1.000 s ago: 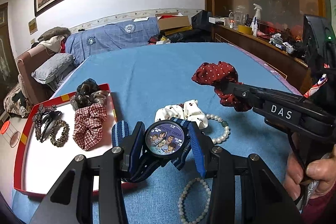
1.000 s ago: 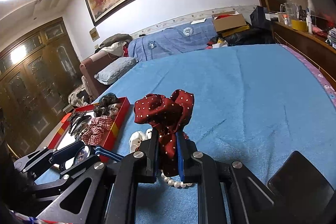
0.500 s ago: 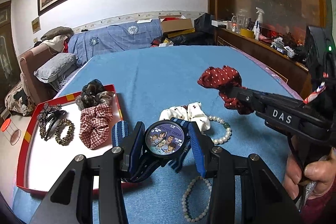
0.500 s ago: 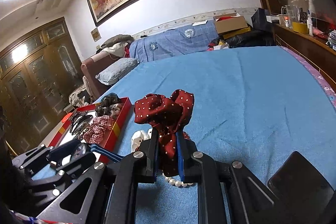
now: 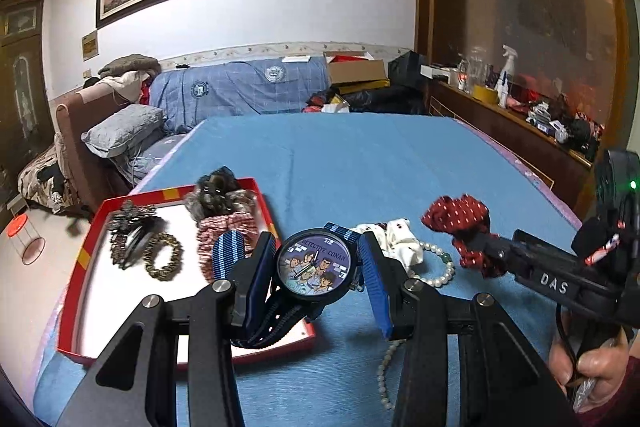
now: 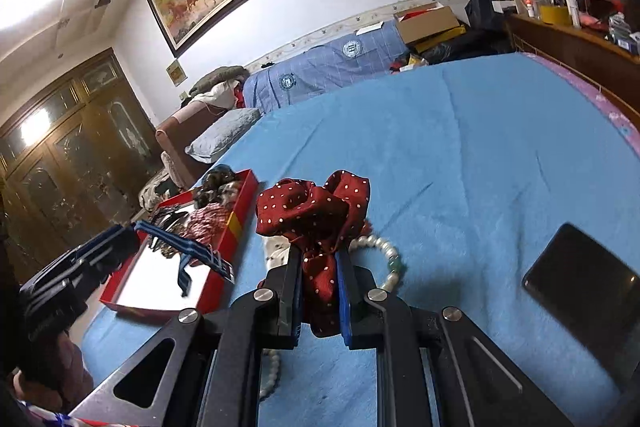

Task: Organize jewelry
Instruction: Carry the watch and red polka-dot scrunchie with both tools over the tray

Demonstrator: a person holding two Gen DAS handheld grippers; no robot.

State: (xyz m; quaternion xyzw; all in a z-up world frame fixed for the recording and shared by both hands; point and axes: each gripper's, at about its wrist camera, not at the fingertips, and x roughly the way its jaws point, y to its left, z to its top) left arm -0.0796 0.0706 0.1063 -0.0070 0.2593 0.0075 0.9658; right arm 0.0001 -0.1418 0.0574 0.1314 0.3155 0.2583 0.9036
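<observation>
The red tray [image 5: 86, 247] on the blue bed [image 5: 360, 163] is the landmark here. Over the last second the left gripper [image 5: 316, 273] has carried the watch [image 5: 316, 269] up off the bedspread and across toward the tray. A moment ago the tray lay off to the left of the watch; now the watch hangs over the tray's near right corner, with its striped blue strap [image 5: 228, 253] dangling above the white tray floor. The left fingers [image 5: 374, 285] are partly open and clamped on either side of the watch case, with the dial facing the camera.

The right gripper [image 6: 318, 289] has also come closer to the tray. Its fingers [image 6: 345, 291] are nearly closed and pinch the gathered middle of the red polka-dot scrunchie [image 6: 316, 211], which is lifted clear of the bed and now hangs just right of the tray's right wall, rather than further away from it.

Already in the tray are a plaid scrunchie [image 5: 228, 227], a dark furry scrunchie [image 5: 218, 187], a beaded bracelet [image 5: 162, 259] and dark hair clips [image 5: 130, 227]. Still on the bed to the right of the tray are a white scrunchie [image 5: 400, 239] and a pearl bracelet [image 5: 438, 267], with a second string of pearls [image 5: 386, 367] nearer the camera. A dark phone [image 6: 580, 279] lies further right.

Both pieces look about to go in, the watch first since it is already over the rim. The free floor space is at the near side of the tray, so a release there should avoid piling onto the scrunchies.
</observation>
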